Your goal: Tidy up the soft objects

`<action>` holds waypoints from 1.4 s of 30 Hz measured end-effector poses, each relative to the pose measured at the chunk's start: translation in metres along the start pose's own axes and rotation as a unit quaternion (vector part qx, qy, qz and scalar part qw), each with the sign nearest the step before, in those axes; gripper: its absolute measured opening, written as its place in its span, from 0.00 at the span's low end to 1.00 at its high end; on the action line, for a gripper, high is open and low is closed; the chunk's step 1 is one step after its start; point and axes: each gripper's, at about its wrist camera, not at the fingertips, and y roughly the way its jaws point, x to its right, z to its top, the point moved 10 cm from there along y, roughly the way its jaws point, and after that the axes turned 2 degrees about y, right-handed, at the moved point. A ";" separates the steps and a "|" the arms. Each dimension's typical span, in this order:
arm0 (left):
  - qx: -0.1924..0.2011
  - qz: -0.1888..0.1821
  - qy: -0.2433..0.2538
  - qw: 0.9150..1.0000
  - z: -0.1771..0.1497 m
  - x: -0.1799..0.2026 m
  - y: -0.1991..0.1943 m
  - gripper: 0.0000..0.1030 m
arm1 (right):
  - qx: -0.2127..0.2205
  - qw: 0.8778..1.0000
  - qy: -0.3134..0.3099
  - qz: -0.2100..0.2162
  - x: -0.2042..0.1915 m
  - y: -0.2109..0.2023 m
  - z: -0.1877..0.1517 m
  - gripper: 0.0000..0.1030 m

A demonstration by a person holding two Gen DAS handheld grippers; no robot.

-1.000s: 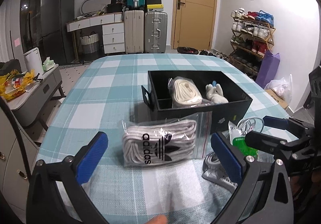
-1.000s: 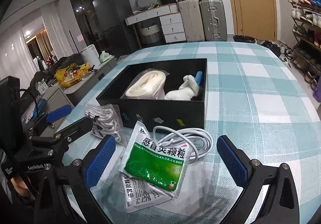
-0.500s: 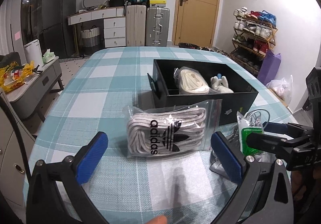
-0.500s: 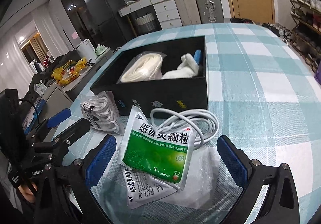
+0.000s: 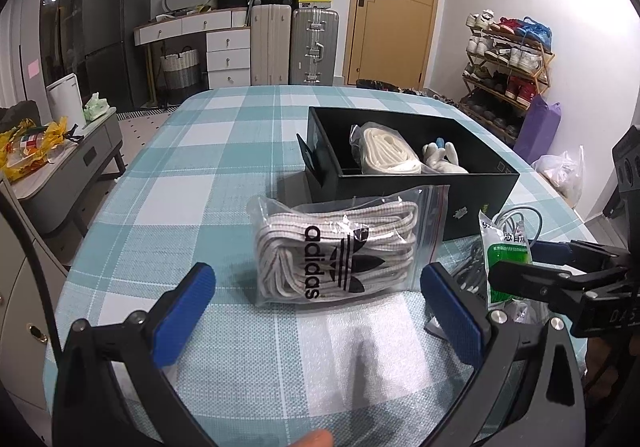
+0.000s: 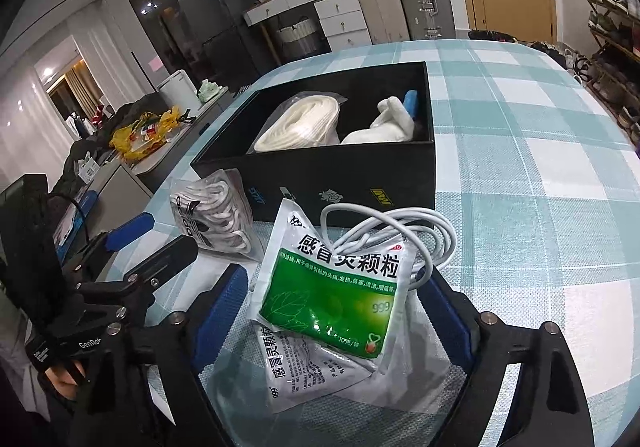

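Checked teal-and-white cloth covers the surface (image 5: 240,151), where a person sorts soft items into an open black box (image 5: 472,187) that sits toward the far right. Two things already lie inside it, side by side: a bagged coil of cream rope (image 5: 386,153) and a pair of white gloves (image 5: 444,159).

The left hand-held gripper (image 5: 316,311) hovers low over the near part of the surface, its blue-padded fingers spread wide and holding nothing. Just beyond its fingertips, centred between them, lies a clear zip bag of pale laces printed with the adidas logo (image 5: 344,251). The bag lies just in front of the box's near wall, probably laid out there so it can be lifted straight in.

The right hand-held gripper (image 6: 336,311) is further along. Its fingers are spread but now flank a green-and-white medicine sachet (image 6: 332,287), one pad at each side edge; whether either pad touches the packet cannot be told. The sachet's top edge leans on a loose coil of white cable (image 6: 400,227), which props it off the cloth, and a second, grey-printed sachet (image 6: 304,363) lies partly beneath it. Raised like this, the top sachet looks easy to pinch without catching the cloth, though the cable loops could drag along with it.
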 end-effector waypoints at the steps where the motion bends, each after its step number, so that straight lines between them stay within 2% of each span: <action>1: 0.000 0.000 0.000 1.000 0.000 0.000 0.000 1.00 | 0.001 1.000 0.001 0.000 0.000 0.000 0.000 0.85; 6: -0.002 0.000 -0.001 1.000 -0.001 -0.001 0.000 1.00 | -0.002 1.000 0.005 -0.001 -0.001 0.002 -0.002 0.84; 14: -0.003 0.000 -0.001 1.000 -0.001 -0.001 0.001 1.00 | -0.005 1.000 -0.003 -0.017 -0.001 0.005 -0.003 0.77; 16: -0.003 0.000 -0.001 1.000 -0.001 -0.001 0.000 1.00 | -0.003 1.000 -0.003 -0.017 -0.001 0.004 -0.003 0.74; 23: -0.003 -0.001 -0.001 1.000 -0.002 0.000 0.001 1.00 | -0.009 1.000 -0.020 -0.010 -0.004 0.005 -0.005 0.54; 32: -0.005 -0.001 -0.002 1.000 -0.003 0.001 0.001 1.00 | -0.009 1.000 -0.022 -0.006 -0.005 0.003 -0.005 0.52; 42: -0.013 -0.003 -0.010 1.000 -0.005 0.004 0.005 1.00 | -0.001 0.999 -0.034 0.001 -0.007 -0.006 -0.004 0.45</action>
